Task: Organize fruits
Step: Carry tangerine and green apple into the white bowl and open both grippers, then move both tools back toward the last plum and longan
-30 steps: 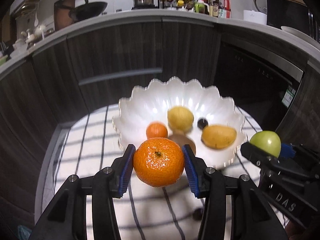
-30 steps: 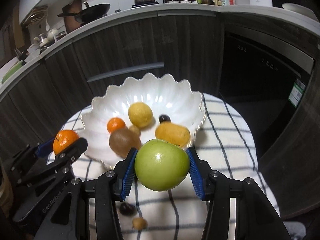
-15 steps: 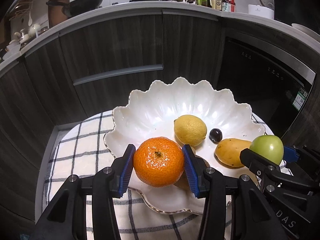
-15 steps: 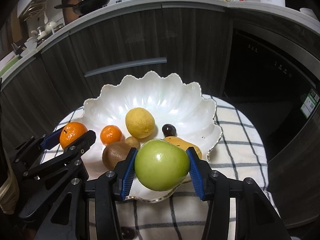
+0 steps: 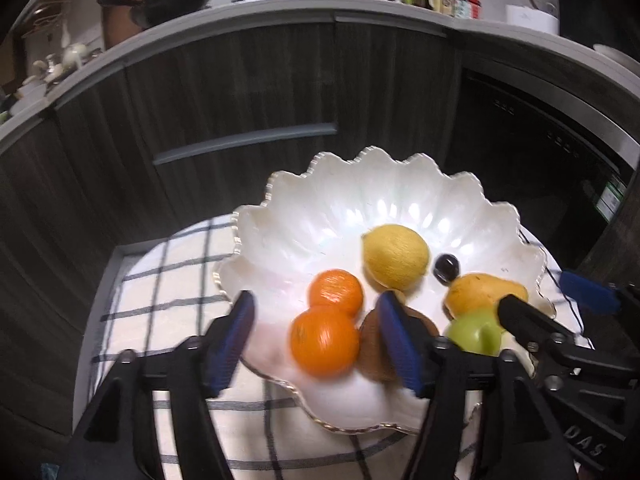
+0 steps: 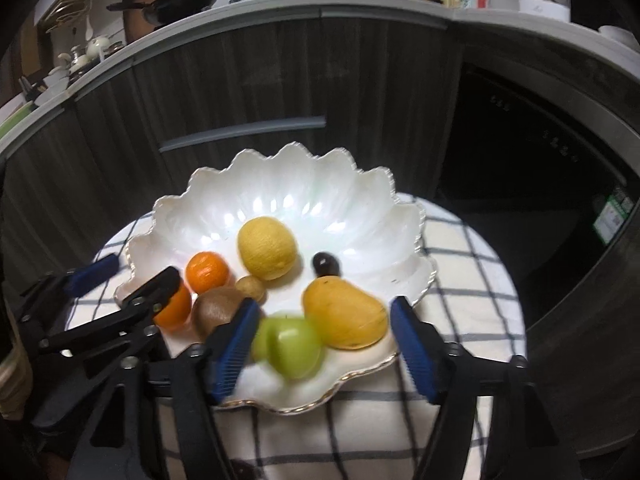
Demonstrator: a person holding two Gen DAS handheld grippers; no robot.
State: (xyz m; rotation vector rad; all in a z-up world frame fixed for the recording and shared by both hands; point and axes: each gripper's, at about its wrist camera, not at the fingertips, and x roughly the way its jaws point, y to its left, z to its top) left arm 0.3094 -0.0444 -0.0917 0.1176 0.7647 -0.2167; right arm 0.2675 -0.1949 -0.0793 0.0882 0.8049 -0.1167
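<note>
A: Orange (image 5: 324,340) sits loose in the bowl (image 5: 400,184), left gripper (image 5: 316,344) just opened, nothing pinched. Back out straight.

B: Right gripper (image 6: 324,344) just opened too; apple (image 6: 292,346) blurred, free beside the mango (image 6: 344,312). Let it settle before lifting.

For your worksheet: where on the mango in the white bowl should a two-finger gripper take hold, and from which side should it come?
Grip the mango across its narrow middle, coming from above. It lies flat on its long side, with the green apple against its left flank and the bowl rim close behind its right.

White bowl (image 6: 360,216) rests on checked cloth (image 6: 460,280).
</note>
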